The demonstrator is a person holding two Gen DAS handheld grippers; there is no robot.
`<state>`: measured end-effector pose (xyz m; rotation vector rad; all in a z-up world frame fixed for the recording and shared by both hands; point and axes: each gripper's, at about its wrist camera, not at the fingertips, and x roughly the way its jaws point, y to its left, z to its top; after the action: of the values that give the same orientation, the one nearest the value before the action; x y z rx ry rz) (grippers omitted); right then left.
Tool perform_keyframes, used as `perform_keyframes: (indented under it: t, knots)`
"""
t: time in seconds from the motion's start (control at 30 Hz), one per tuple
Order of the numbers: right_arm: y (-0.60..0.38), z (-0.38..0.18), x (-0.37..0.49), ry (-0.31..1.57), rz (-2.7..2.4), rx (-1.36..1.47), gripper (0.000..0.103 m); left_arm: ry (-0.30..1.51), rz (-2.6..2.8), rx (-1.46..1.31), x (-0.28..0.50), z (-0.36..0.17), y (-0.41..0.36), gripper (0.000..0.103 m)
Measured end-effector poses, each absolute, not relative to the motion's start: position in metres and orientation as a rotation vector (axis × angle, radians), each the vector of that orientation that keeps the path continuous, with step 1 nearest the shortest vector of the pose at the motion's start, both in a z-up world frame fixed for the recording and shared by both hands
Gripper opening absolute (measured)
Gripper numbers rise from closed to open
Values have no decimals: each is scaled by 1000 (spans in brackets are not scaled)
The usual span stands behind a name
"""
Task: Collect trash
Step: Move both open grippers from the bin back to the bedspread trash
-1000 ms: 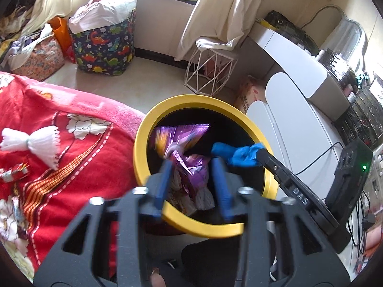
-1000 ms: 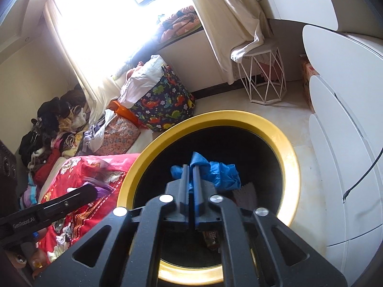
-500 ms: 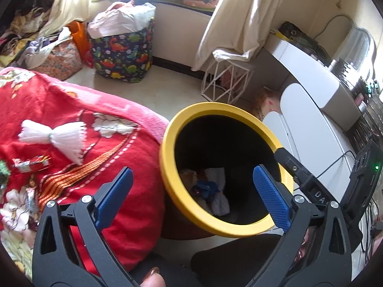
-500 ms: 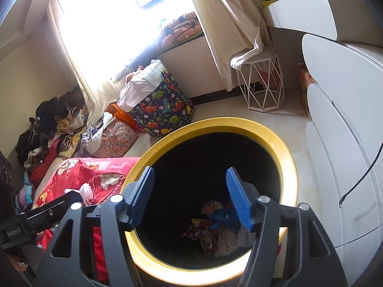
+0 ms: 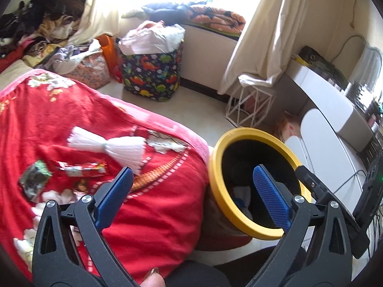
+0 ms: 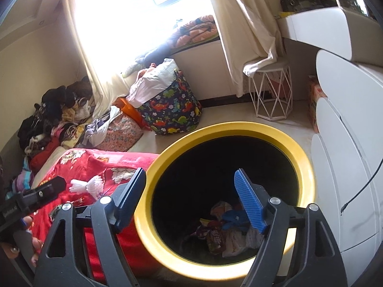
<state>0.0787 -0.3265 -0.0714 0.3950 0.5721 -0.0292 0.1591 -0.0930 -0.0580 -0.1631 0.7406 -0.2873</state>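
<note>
We read the main risk as a clumsy next pick: the loose scraps lie on a soft, rumpled red floral blanket point(image 5: 148, 205), so hard pads could pinch the pile along with a wrapper and drag the cloth. The crinkled red foil wrapper point(image 5: 83, 168) and the crumpled silver-green foil packet point(image 5: 33, 179), both at the near left, look thin and slick and may slide out of a shallow bite. The white fringed tassel bow point(image 5: 107, 144), just beyond them, is stringy and could snag on the ribbing. The round black bin with a glossy yellow rim point(image 6: 308, 167) stands just right of the blanket's edge; a careless swing could knock its rim. The left gripper point(image 5: 191, 191) is spread wide with nothing between its blue ribbed pads point(image 5: 270, 196), straddling the blanket edge and the bin. The right gripper point(image 6: 189, 196) hangs above the bin mouth, its jaws opening, empty. Deep inside lie crumpled wrappers and a blue rag point(image 6: 229, 217), so that trash is already collected; 3 pieces remain on the blanket.
</note>
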Motion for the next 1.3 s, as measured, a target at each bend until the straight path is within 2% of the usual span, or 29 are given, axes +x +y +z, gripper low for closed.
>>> perform_keyframes:
  t: [0.6,1.3]
  knots:
    - [-256,-52,80,570,87,300,89,673,-154,-216,147,-46,-26,92]
    - [-145,-60,98,686,318,180,89,690,39,-297,151,-61,84,92]
